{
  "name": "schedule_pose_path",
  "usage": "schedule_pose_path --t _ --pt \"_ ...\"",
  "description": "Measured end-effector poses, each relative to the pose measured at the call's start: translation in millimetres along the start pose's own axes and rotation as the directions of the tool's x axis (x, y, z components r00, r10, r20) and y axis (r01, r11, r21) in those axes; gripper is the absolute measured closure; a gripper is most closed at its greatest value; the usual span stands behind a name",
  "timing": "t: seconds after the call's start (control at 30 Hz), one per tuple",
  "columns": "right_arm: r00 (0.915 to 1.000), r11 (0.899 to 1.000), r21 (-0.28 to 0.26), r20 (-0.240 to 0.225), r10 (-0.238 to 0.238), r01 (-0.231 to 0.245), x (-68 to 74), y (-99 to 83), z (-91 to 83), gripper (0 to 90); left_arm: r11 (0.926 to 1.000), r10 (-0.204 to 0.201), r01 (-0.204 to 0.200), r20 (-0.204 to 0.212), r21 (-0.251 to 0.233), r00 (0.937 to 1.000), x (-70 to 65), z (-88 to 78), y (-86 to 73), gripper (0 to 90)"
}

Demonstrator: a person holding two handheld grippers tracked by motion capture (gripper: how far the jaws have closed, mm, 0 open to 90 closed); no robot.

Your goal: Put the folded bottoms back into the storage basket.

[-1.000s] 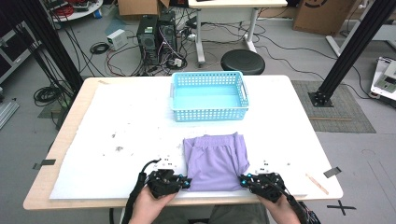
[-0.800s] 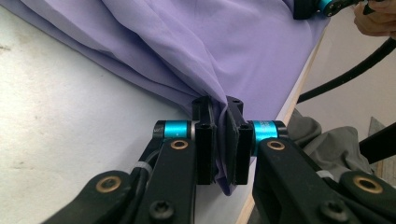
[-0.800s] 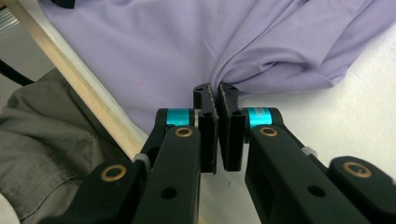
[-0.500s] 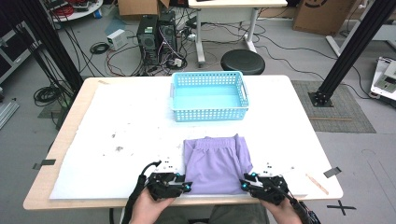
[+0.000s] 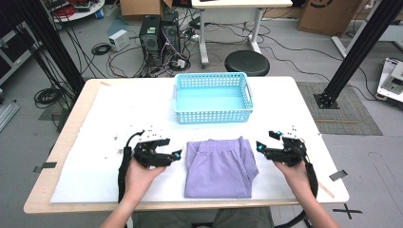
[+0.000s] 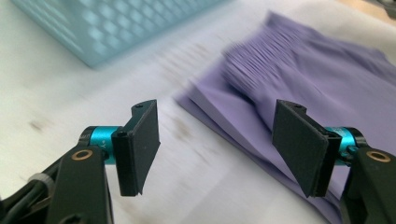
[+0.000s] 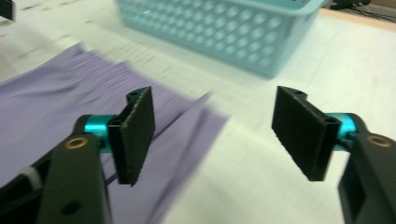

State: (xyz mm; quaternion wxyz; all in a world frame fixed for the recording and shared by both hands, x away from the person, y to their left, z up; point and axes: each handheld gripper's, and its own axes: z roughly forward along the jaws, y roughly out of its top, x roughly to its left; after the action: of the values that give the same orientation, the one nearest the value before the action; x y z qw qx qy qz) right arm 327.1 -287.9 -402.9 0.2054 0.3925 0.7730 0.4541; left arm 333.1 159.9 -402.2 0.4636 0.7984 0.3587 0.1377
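Observation:
A folded purple garment (image 5: 218,166) lies flat on the white-covered table (image 5: 119,109), near its front edge. My left gripper (image 5: 178,155) hovers just off the garment's left edge and points toward it. In the left gripper view the gripper (image 6: 215,149) is open, with the purple cloth (image 6: 322,79) beyond the jaws and nothing between them. My right gripper (image 5: 259,147) hovers off the garment's right edge. In the right gripper view the gripper (image 7: 212,135) is open and empty, the garment (image 7: 60,102) at its left. Both pairs of jaws have just been opening.
A light blue plastic basket (image 5: 213,114) stands empty behind the garment at the table's middle, also seen as the basket (image 6: 107,28) and the basket (image 7: 224,28). Beyond the table are a round stool (image 5: 246,62), computer towers and cables. Black frame posts flank the table.
Both grippers were shut at the garment's near corners. They have let go, opened, and moved up and away from me to either side of the cloth.

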Motion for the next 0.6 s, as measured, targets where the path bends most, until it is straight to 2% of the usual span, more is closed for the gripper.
schedule_pose_path --t 0.03,0.07,0.1,0.13,0.17,0.2,0.23,0.27,0.3,0.33,0.37,0.4,0.47,0.5,0.57,0.6 --pt "0.9999 1.0 -0.02 0.012 -0.006 0.007 -13.2 7.7 10.9 27.6 1.0 -0.009 0.009 -0.017 0.004 0.9998 7.3 3.1 4.7 32.2" --pt "0.9995 1.0 -0.006 0.03 -0.005 0.005 -17.5 12.1 16.0 27.2 0.9998 -0.012 0.011 -0.031 -0.015 0.9995 18.8 8.4 11.5 32.2" --pt "0.9995 1.0 -0.006 0.03 -0.005 0.005 -17.5 12.1 16.0 27.2 0.9998 -0.012 0.011 -0.031 -0.015 0.9995 18.8 8.4 11.5 32.2" --pt "0.9995 1.0 0.009 0.027 -0.013 0.013 -26.7 20.6 27.4 26.5 0.9997 0.011 -0.012 -0.055 -0.022 0.9984 30.1 15.1 18.8 32.2" --pt "0.9996 1.0 0.011 0.022 -0.015 0.015 -30.2 23.6 31.6 26.6 0.9997 0.011 -0.012 -0.055 -0.022 0.9984 30.1 15.1 18.8 32.2" --pt "0.9998 1.0 0.025 0.018 -0.009 0.009 -34.2 28.7 38.7 26.6 0.9992 -0.001 -0.001 -0.045 -0.039 0.999 40.3 24.6 24.3 31.6" --pt "0.9998 1.0 0.025 0.018 -0.009 0.009 -34.2 28.7 38.7 26.6 0.9992 -0.001 -0.001 -0.045 -0.039 0.999 40.3 24.6 24.3 29.0" --pt "0.9994 0.999 0.045 0.019 -0.029 0.028 -41.0 35.2 51.0 27.8 0.999 -0.037 0.036 -0.024 -0.024 0.999 52.0 35.9 29.2 26.6" --pt "0.9994 0.999 0.045 0.019 -0.029 0.028 -41.0 35.2 51.0 27.8 0.999 -0.037 0.036 -0.024 -0.024 0.999 52.0 35.9 29.2 26.6" --pt "0.9992 0.998 0.053 0.024 -0.031 0.03 -42.6 36.9 55.7 28.4 0.9981 -0.04 0.039 -0.027 -0.047 0.9988 57.4 41.7 30.2 26.6" --pt "0.999 0.996 0.078 0.024 -0.039 0.037 -48.1 39.7 69.8 29.2 0.9977 -0.054 0.053 -0.021 -0.041 0.9983 65.2 49.6 32.0 25.8" --pt "0.999 0.996 0.078 0.024 -0.039 0.037 -48.1 39.7 69.8 29.2 0.9977 -0.054 0.053 -0.021 -0.041 0.9983 65.2 49.6 32.0 24.1" --pt "0.9992 0.995 0.093 0.013 -0.039 0.038 -53.4 39.8 81.9 29.2 0.9966 -0.073 0.073 0.003 -0.039 0.9974 73.9 58.9 32.6 23.5" --pt "0.9994 0.994 0.103 0.006 -0.034 0.033 -55.3 39.9 87.0 29.1 0.9971 -0.066 0.067 0.008 -0.037 0.9978 75.8 62.7 33.4 23.5" --pt "0.9992 0.994 0.1 -0.002 -0.039 0.039 -60.1 40.4 98.0 29.1 0.9984 -0.015 0.015 -0.007 -0.055 0.9999 76.7 72.5 34.0 23.5" --pt "0.9992 0.994 0.1 -0.002 -0.039 0.039 -60.1 40.4 98.0 29.1 0.9984 -0.015 0.015 -0.007 -0.055 0.9999 76.7 72.5 34.0 23.5"
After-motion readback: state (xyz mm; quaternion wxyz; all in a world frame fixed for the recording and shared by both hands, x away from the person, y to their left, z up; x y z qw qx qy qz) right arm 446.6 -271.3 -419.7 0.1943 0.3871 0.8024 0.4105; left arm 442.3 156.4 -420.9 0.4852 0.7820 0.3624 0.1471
